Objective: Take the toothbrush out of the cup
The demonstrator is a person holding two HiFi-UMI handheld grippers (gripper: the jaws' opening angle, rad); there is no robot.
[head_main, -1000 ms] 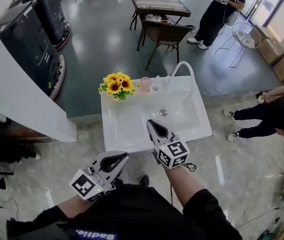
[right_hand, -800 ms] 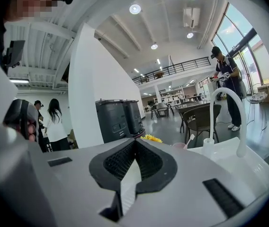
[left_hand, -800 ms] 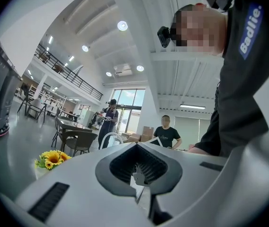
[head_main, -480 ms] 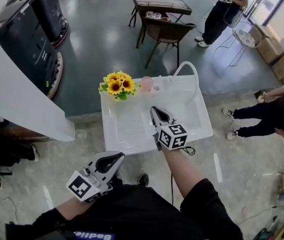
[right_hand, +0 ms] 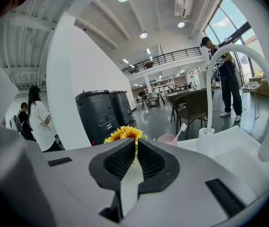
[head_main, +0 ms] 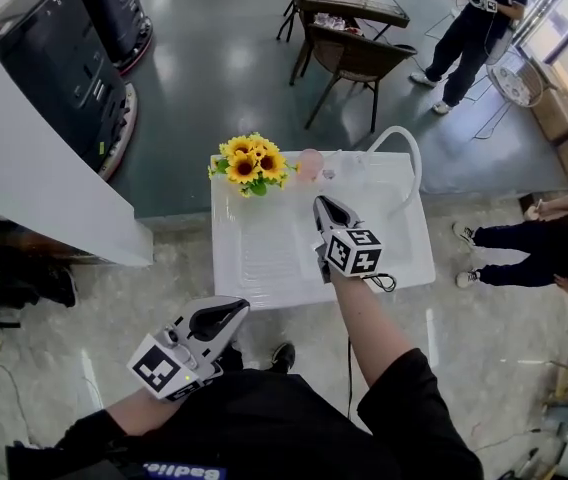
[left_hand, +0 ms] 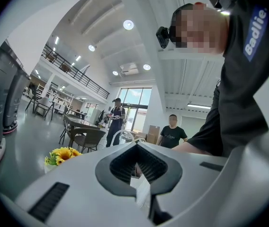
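White sink (head_main: 264, 258) mid-frame. Toothbrush (right_hand: 179, 133) in cup (right_hand: 165, 138): likely light, stiff, slick; take exposed handle. My right gripper (head_main: 320, 202), left gripper (head_main: 242, 309) closed, empty.

Our right gripper (right_hand: 136, 143), jaws together and empty, faces sunflowers (right_hand: 124, 133); beside them, a toothbrush (right_hand: 180, 129) leans in a cup (right_hand: 165, 139).
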